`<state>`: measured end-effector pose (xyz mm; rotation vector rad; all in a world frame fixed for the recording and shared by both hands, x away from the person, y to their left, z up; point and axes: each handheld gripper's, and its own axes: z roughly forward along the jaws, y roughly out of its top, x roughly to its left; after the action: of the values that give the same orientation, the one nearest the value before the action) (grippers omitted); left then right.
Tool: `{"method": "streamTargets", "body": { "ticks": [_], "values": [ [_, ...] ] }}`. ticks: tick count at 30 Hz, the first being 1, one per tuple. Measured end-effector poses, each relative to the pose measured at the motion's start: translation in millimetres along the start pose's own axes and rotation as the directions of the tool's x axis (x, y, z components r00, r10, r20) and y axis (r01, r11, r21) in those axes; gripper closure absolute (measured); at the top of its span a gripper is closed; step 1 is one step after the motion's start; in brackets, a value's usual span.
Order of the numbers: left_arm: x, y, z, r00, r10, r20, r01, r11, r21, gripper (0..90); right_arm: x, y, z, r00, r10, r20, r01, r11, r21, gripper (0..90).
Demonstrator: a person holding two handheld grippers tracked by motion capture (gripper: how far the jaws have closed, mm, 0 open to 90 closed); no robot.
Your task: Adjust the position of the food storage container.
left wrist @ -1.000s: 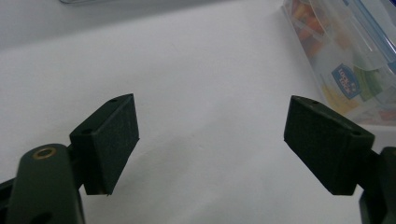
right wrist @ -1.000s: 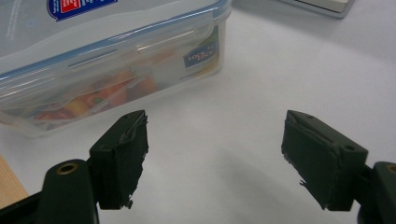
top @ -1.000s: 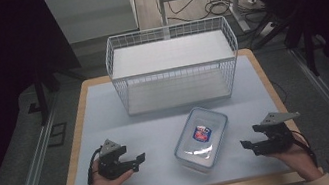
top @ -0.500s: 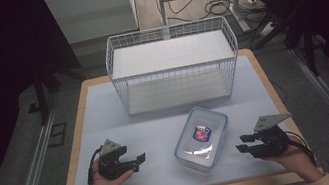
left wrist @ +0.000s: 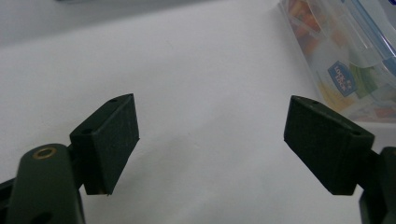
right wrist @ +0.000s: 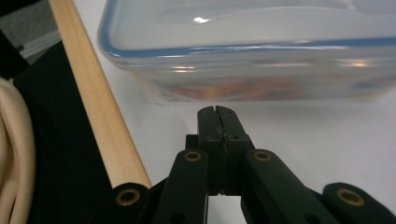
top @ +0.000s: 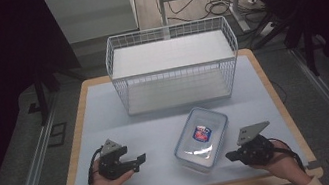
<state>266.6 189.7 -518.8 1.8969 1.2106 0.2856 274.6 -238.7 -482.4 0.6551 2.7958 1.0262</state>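
Note:
A clear plastic food box (top: 202, 138) with a blue-rimmed lid and a red-and-blue sticker lies on the white mat near the front. My left gripper (top: 139, 161) rests on the mat to the box's left, jaws wide apart with nothing between them (left wrist: 210, 144); the box (left wrist: 345, 60) appears at its upper right. My right gripper (top: 229, 156) lies just right of the box's near corner, jaws pressed together (right wrist: 218, 114), tip almost at the box's side wall (right wrist: 261, 88).
A white wire basket (top: 173, 68) stands at the back of the table. The wooden table edge (right wrist: 95, 107) runs close beside my right gripper. Bare mat (top: 122, 125) lies between the basket and my left gripper.
My right gripper has moved left toward the box's near corner. The left gripper and the box have stayed put.

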Motion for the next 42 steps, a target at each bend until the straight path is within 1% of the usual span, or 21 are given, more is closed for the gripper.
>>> {"method": "streamTargets", "body": {
  "ticks": [1, 2, 5, 6, 7, 8, 9, 12, 13, 14, 15, 22, 26, 31, 36, 37, 42],
  "values": [
    [0.0, -0.1, 0.0, 1.0000, 0.000, 0.000, 0.000, 1.0000, 0.000, 17.9, 3.5, 2.0, 5.5, 0.9998, -0.018, -0.011, 0.018, 1.000, 0.017, 89.9],
    [0.0, -0.1, 0.1, 1.0000, 0.000, 0.000, 0.000, 1.0000, 0.000, 17.9, 3.5, 2.0, 5.5, 0.9998, -0.018, -0.011, 0.018, 1.000, 0.017, 89.9],
    [0.1, -0.2, 0.4, 1.0000, 0.001, 0.001, -0.001, 1.0000, 0.000, 17.9, 8.8, 4.8, 16.9, 0.9985, -0.052, -0.019, 0.053, 0.998, 0.047, 90.0],
    [0.1, -0.2, 0.4, 1.0000, 0.001, 0.001, -0.001, 1.0000, 0.000, 17.9, 8.8, 4.8, 16.9, 0.9985, -0.052, -0.019, 0.053, 0.998, 0.047, 90.0],
    [0.3, -0.3, 0.6, 1.0000, 0.001, 0.001, -0.001, 1.0000, 0.001, 17.9, 10.3, 6.0, 21.9, 0.9976, -0.066, -0.021, 0.067, 0.996, 0.060, 90.0],
    [0.3, -0.3, 0.6, 1.0000, 0.001, 0.001, -0.001, 1.0000, 0.001, 17.9, 10.3, 6.0, 21.9, 0.9976, -0.066, -0.021, 0.067, 0.996, 0.060, 90.0],
    [0.5, -0.4, 0.7, 1.0000, 0.000, 0.000, 0.000, 1.0000, 0.002, 17.9, 12.0, 7.1, 26.2, 0.9966, -0.080, -0.019, 0.081, 0.994, 0.072, 90.0],
    [0.7, -0.4, 0.7, 1.0000, 0.000, 0.004, 0.000, 1.0000, 0.001, 17.9, 14.6, 8.8, 30.6, 0.9957, -0.091, -0.016, 0.092, 0.992, 0.087, 90.0],
    [0.7, -0.4, 0.6, 1.0000, -0.001, 0.005, 0.001, 1.0000, 0.001, 17.9, 15.8, 10.4, 33.9, 0.9942, -0.107, -0.015, 0.108, 0.990, 0.088, 90.0],
    [0.7, -0.4, 0.6, 1.0000, -0.001, 0.005, 0.001, 1.0000, 0.001, 17.9, 15.8, 10.4, 33.9, 0.9942, -0.107, -0.015, 0.108, 0.990, 0.088, 90.0],
    [0.7, -0.4, 0.7, 1.0000, -0.001, 0.004, 0.001, 1.0000, 0.002, 17.9, 17.5, 11.9, 36.8, 0.9917, -0.129, -0.006, 0.128, 0.985, 0.112, 90.0],
    [1.1, -0.4, 0.7, 1.0000, -0.004, 0.003, 0.004, 1.0000, 0.003, 17.9, 19.7, 15.2, 40.2, 0.9901, -0.140, -0.005, 0.140, 0.984, 0.108, 90.0],
    [1.8, -0.7, 1.0, 1.0000, -0.006, 0.003, 0.006, 1.0000, 0.003, 17.9, 22.6, 20.7, 44.9, 0.9878, -0.156, -0.001, 0.155, 0.983, 0.093, 90.0],
    [2.6, -1.0, 1.3, 1.0000, -0.007, 0.001, 0.007, 1.0000, 0.007, 17.9, 27.6, 30.0, 53.5, 0.9868, -0.162, 0.004, 0.161, 0.985, 0.069, 90.0],
    [3.3, -1.1, 1.3, 1.0000, -0.007, 0.000, 0.007, 1.0000, 0.007, 17.9, 30.9, 37.3, 60.7, 0.9870, -0.160, 0.003, 0.160, 0.986, 0.055, 90.0],
    [3.4, -1.1, 1.2, 1.0000, -0.007, 0.000, 0.007, 1.0000, 0.007, 17.9, 32.1, 40.7, 64.7, 0.9882, -0.153, 0.000, 0.153, 0.987, 0.051, 90.0],
    [3.8, -1.4, 1.4, 1.0000, -0.010, 0.000, 0.010, 0.9999, 0.007, 17.9, 34.3, 46.8, 72.2, 0.9903, -0.139, 0.003, 0.138, 0.989, 0.045, 90.0]
  ]
}}
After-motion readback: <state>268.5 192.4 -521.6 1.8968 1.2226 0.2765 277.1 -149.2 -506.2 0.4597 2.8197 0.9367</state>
